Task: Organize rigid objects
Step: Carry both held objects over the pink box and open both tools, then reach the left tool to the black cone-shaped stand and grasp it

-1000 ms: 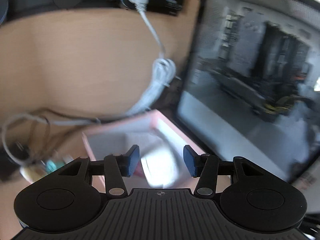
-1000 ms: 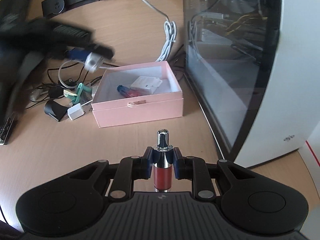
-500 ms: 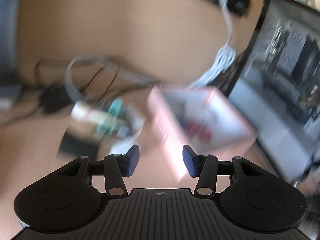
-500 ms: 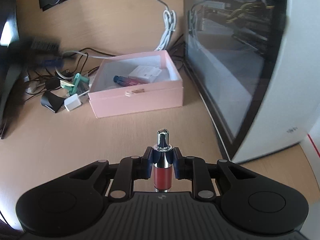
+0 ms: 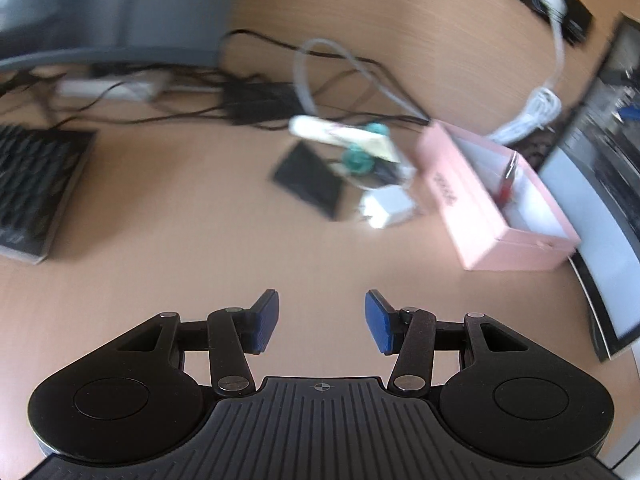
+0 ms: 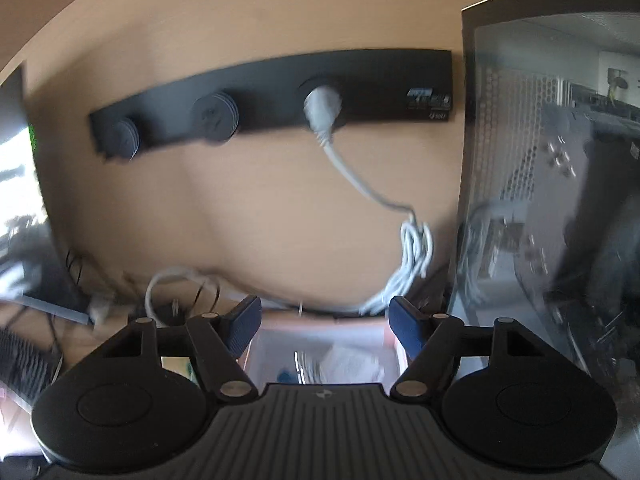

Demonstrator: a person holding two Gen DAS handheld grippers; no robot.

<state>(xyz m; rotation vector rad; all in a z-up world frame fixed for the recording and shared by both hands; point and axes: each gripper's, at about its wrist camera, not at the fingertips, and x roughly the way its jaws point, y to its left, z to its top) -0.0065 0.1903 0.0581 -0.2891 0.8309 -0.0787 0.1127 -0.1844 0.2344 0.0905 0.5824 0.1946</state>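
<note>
**Right gripper lets go over the pink box; left gripper now over bare desk**

In the left wrist view, going left to right: a keyboard (image 5: pixel 36 184) lies at the left edge, and a blurred heap of small things sits at centre, among them a flat black piece (image 5: pixel 310 178), a white charger (image 5: pixel 386 205) and a teal clip (image 5: pixel 360 156). The pink box (image 5: pixel 500 216) lies to the right, beside the computer case (image 5: pixel 592 208). A second ago this view looked down into the box; now the box sits in the upper right and the heap fills the middle. The left gripper (image 5: pixel 322 320) stands spread as before, with only bare desk between its blue pads.

In the right wrist view, a black socket strip (image 6: pixel 272 96) crosses the upper frame, with a white cable (image 6: pixel 414 256) hanging from it. The right gripper (image 6: pixel 325 326) hangs above the box (image 6: pixel 320 326), its jaws opening. The red bottle pinched there half a second ago is gone from between them; something silvery (image 6: pixel 300 364) shows blurred inside the box, too smeared to name.
</note>
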